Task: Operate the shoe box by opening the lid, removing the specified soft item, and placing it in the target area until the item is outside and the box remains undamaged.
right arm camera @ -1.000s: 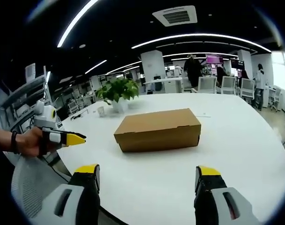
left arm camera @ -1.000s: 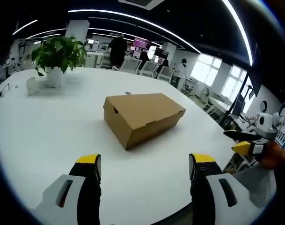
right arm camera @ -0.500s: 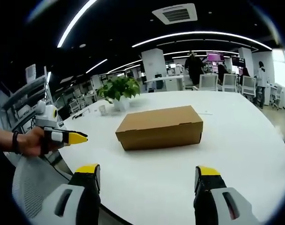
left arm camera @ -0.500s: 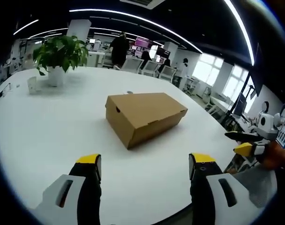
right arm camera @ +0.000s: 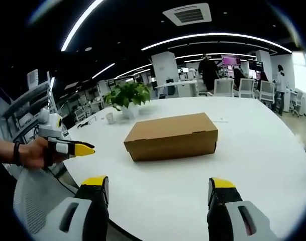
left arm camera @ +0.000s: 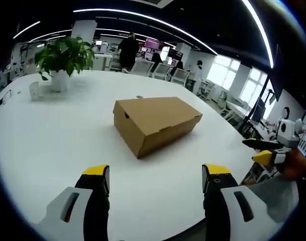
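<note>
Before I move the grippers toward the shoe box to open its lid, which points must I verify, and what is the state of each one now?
1. Lid of the shoe box is closed and flat: ok.
2. Box looks undamaged on the sides in view: ok.
3. Left gripper is open and holds nothing: ok.
4. Right gripper is open and holds nothing: ok.
5. Bare table between both grippers and the box, so the approach seems free: ok.
6. Which side carries the lid hinge, and what soft item lies inside: cannot tell.
</note>
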The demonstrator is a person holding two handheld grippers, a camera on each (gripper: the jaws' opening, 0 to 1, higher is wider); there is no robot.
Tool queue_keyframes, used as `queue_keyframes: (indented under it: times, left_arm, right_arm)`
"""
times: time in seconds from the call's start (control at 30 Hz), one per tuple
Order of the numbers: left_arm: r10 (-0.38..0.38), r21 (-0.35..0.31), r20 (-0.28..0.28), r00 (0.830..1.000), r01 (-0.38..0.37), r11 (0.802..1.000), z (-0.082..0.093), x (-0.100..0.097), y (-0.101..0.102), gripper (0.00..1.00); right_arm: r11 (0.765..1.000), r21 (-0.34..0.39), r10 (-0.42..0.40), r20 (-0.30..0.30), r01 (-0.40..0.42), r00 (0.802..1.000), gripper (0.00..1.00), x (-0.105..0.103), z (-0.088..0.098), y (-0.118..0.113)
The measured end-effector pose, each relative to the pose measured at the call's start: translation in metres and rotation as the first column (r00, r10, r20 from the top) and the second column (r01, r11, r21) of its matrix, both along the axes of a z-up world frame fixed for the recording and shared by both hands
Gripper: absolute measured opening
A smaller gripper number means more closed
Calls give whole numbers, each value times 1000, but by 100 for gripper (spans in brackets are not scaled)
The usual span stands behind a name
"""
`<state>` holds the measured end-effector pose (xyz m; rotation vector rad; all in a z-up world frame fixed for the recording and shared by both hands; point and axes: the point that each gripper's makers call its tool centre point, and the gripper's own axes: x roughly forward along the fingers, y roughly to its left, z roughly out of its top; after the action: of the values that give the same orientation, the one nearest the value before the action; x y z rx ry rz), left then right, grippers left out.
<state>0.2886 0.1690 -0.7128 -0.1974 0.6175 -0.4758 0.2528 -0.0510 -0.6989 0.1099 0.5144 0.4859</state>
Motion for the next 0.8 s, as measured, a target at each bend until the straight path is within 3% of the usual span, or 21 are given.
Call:
queue_keyframes:
  times: [0.6, 0.7, 0.8]
  left_arm:
    - [21, -22, 0, 1000, -21, 1000, -3, 17, 4, 76]
    - [25, -30, 0, 1000, -25, 999, -3, 24, 3, 75]
    - [25, -39, 2, 1000, -24, 999, -3, 31, 1, 75]
  right_arm:
    - [999, 37, -26, -51, 28, 998, 77, 6, -7, -5]
    - [1000, -5, -12, -53, 11, 999, 76, 12, -10, -6]
    - [1000, 17, -22, -45, 22, 999, 75, 25, -6, -8]
